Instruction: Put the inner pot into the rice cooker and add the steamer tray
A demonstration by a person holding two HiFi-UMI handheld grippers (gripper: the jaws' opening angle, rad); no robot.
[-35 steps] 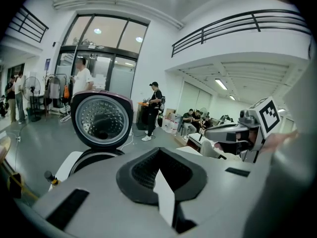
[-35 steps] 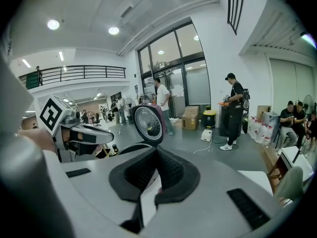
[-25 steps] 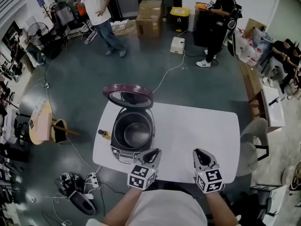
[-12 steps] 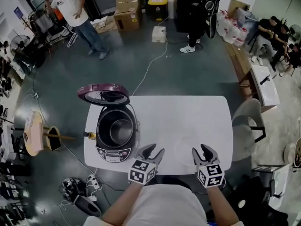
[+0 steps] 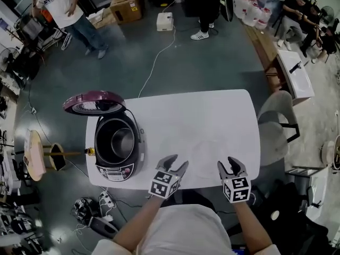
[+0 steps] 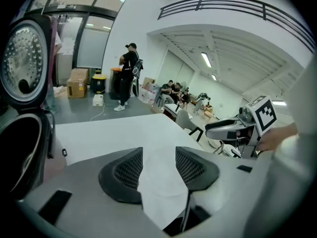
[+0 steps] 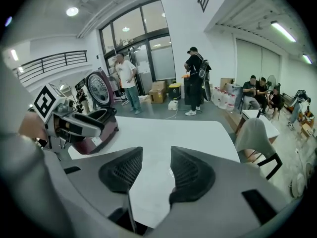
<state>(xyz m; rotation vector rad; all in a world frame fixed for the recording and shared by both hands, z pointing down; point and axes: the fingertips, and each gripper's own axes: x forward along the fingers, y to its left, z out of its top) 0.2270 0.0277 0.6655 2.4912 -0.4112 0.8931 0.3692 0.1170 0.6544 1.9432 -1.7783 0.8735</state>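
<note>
The rice cooker (image 5: 114, 145) stands at the left end of the white table (image 5: 202, 121), its maroon lid (image 5: 93, 102) swung up and open. A metal inner pot (image 5: 121, 142) shows inside its dark body. I see no steamer tray in any view. My left gripper (image 5: 177, 162) hovers at the table's near edge, right of the cooker, its jaws opening with nothing between them (image 6: 158, 167). My right gripper (image 5: 228, 164) is level with it further right, jaws also opening and empty (image 7: 156, 170). The cooker (image 6: 20, 148) fills the left gripper view's left side.
Two grey chairs (image 5: 276, 126) stand by the table's right end. On the floor to the left are a wooden stool (image 5: 37, 153), cables and a power strip (image 5: 103, 201). People (image 5: 64, 9) and cardboard boxes (image 5: 125, 4) are far behind the table.
Both grippers' jaws have spread from nearly shut to open. Both hands have sunk to the table's near edge, and the head view now looks down more steeply.
</note>
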